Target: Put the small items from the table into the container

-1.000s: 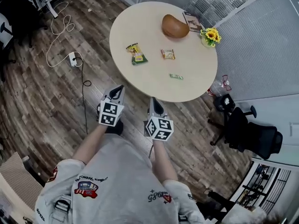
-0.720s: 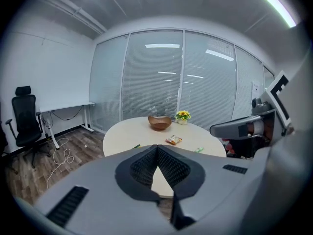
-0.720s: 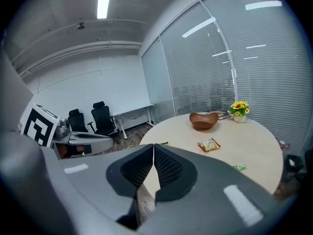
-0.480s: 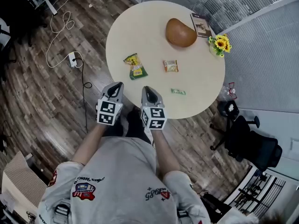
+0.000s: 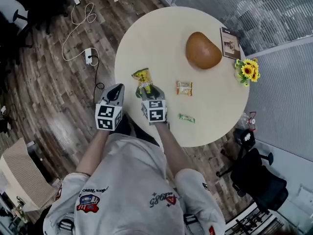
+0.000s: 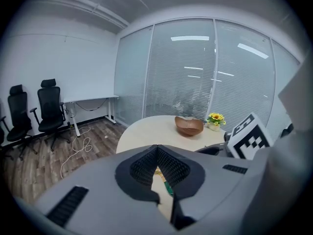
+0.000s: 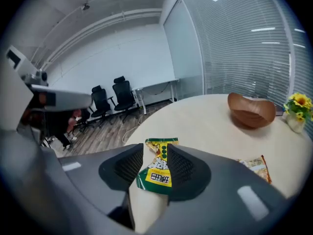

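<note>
A round beige table [image 5: 156, 38] holds a brown bowl [image 5: 203, 50], a green-and-yellow snack packet [image 5: 142, 77], an orange snack packet [image 5: 184, 88] and a small green candy [image 5: 186, 118]. My right gripper [image 5: 150, 92] is at the near end of the green packet. In the right gripper view its jaws [image 7: 155, 153] are opening, with the green packet [image 7: 157, 173] lying flat between them and a gap on the left side. My left gripper [image 5: 117, 88] hangs over the table's left edge, its tips together [image 6: 157, 151] with nothing held.
A pot of sunflowers [image 5: 248, 70] and a booklet [image 5: 229, 43] sit behind the bowl at the far right. On the wood floor lie a power strip with cables [image 5: 89, 58], a cardboard box [image 5: 19, 173] and a black office chair [image 5: 254, 180]. Glass walls stand beyond the table.
Both grippers have moved forward from over the floor to the table. The right one has come down at the green packet and its jaws have parted.
</note>
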The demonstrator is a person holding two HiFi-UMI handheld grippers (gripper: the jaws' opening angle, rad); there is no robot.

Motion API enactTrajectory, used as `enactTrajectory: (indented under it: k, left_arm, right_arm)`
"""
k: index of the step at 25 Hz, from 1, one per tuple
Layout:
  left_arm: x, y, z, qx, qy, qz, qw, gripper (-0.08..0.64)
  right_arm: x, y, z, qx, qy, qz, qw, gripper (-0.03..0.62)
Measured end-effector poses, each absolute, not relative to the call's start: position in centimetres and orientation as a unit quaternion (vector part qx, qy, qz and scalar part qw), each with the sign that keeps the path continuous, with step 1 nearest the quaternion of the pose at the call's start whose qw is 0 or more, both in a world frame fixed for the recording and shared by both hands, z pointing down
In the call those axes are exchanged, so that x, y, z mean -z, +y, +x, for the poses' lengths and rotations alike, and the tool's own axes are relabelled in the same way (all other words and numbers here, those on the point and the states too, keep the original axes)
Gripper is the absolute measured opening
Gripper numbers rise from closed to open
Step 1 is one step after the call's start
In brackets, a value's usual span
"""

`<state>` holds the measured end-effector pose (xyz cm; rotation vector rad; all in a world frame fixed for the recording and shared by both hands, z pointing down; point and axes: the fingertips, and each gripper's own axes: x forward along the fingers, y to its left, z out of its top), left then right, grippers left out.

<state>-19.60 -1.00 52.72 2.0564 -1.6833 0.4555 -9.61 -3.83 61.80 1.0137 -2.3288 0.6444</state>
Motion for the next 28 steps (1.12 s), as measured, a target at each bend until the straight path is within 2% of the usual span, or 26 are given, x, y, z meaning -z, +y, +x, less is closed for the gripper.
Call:
enactTrajectory:
  k: [4,9,21,24,28]
  left_arm:
    - [-52.9,-1.5,-20.6,-0.171,-0.629,0.725,0.223,0.008]
    - [-53.3,-2.3,-21.3,-0.181,-0.637,0.715,0.224,0.008]
    - [-54.8,-2.9,-20.7,-0.199,-0.631,0.711,0.238,0.008]
    - [-54.8,-3.0,-20.5,-0.200,-0.628,0.714,0.236,0.008]
    - [-54.5,-3.4,-19.9,-0.201,-0.622,0.720,0.233,0.008]
  right_arm:
    - [-66.8,-5.0,-10.8,-0.233,-0.847,0.343,0.333,0.124]
    - [-69.8,-5.8,-12.0,-0.237,-0.838,0.315,0.378,0.123]
    - [-71.8,-5.2,-13.2,-0.263,-0.829,0.276,0.409,0.073]
    - [-71.7,-5.1,-13.1,-0.257,-0.832,0.268,0.412,0.028]
    - [-71.1,-5.2,-12.3,-0.258,-0.836,0.271,0.401,0.012]
